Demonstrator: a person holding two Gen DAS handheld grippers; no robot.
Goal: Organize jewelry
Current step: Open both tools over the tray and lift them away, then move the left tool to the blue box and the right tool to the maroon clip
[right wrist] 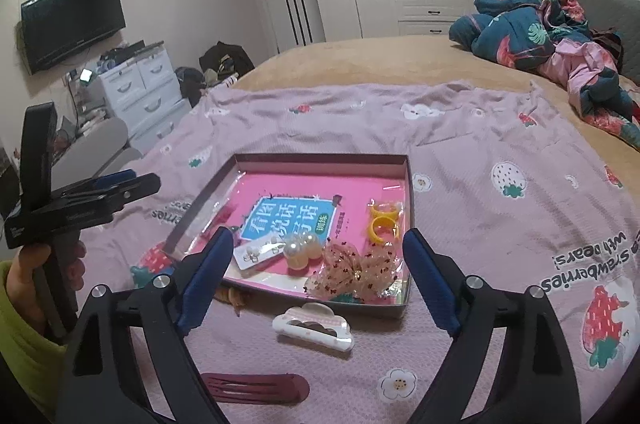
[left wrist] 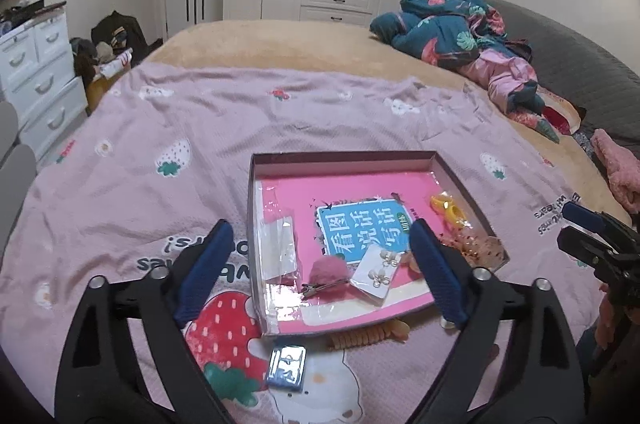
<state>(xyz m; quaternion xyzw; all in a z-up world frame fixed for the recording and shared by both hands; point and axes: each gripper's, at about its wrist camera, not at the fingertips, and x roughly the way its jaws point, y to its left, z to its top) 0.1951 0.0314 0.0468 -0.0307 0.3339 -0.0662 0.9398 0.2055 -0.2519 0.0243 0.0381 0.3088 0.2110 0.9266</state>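
Maroon snap clip [right wrist: 256,388], white claw clip [right wrist: 314,328] near tray [right wrist: 320,156]; left hand-held gripper [left wrist: 320,256], right hand-held gripper [right wrist: 318,264] both spread, empty

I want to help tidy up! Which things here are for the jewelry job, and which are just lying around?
For the job:
shallow box
white cloud clip
dark red hair clip
blue clip
yellow rings
earring card

Just lying around:
crumpled quilt
dresser
TV
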